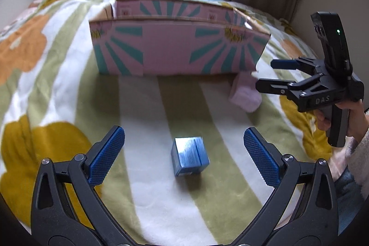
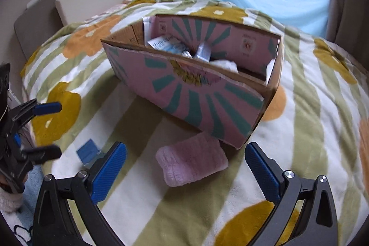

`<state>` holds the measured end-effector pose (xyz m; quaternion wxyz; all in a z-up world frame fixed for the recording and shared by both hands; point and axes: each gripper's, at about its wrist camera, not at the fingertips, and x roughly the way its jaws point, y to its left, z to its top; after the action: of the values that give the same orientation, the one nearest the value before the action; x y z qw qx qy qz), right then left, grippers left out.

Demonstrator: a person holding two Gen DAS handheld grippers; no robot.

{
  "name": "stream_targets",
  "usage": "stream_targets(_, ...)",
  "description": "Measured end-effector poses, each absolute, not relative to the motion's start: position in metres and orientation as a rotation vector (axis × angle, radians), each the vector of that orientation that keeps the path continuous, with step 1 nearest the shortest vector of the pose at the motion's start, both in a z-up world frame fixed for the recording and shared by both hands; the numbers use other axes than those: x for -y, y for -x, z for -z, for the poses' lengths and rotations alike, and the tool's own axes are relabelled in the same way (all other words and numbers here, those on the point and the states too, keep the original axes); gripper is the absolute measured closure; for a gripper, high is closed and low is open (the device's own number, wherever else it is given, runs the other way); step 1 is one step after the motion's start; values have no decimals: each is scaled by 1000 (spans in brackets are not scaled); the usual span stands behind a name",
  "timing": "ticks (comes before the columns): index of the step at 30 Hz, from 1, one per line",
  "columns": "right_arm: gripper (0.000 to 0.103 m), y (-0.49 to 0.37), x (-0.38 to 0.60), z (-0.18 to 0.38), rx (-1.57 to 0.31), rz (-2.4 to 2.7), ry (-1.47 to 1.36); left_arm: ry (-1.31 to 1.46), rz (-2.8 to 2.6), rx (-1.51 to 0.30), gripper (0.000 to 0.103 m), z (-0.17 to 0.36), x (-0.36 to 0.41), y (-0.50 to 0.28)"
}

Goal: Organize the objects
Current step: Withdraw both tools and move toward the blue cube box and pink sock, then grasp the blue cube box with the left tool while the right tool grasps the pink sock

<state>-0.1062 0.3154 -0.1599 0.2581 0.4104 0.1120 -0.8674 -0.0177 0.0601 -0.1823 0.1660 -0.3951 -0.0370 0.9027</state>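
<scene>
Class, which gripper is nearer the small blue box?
Left. The left gripper is open right around the small blue box; the right gripper hangs open over the pink cloth.

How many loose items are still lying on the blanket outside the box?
2. A small blue box lies between the open left gripper fingers. A pink fuzzy cloth lies against the cardboard box front corner, ahead of the open right gripper. Others could be hidden behind the box.

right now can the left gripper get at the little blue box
Probably yes: the left gripper is open with the blue box lying between its fingers on the blanket, nothing in between.
</scene>
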Motion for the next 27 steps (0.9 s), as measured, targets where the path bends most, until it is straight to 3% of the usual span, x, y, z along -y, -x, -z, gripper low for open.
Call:
stream_targets(6, 1, 110, -305, 174, -396, 2339, -1136, 1159, -2546, 66, 1, 203, -65, 25)
stream_targets(16, 2, 104, -299, 188, -609, 2410, -1069, 1215, -2489, 56, 21, 227, -74, 30)
stream_targets(18, 6, 104, -300, 191, -598, 2404, -1072, 1222, -2483, 48, 24, 230, -77, 31)
stream_targets(23, 27, 102, -301, 194, -589, 2382, -1072, 1247, -2461, 39, 48, 235, -81, 34)
stream_targets(27, 35, 99, -296, 194, -621, 2365, -1071, 1244, -2454, 1, 61, 236, -85, 34)
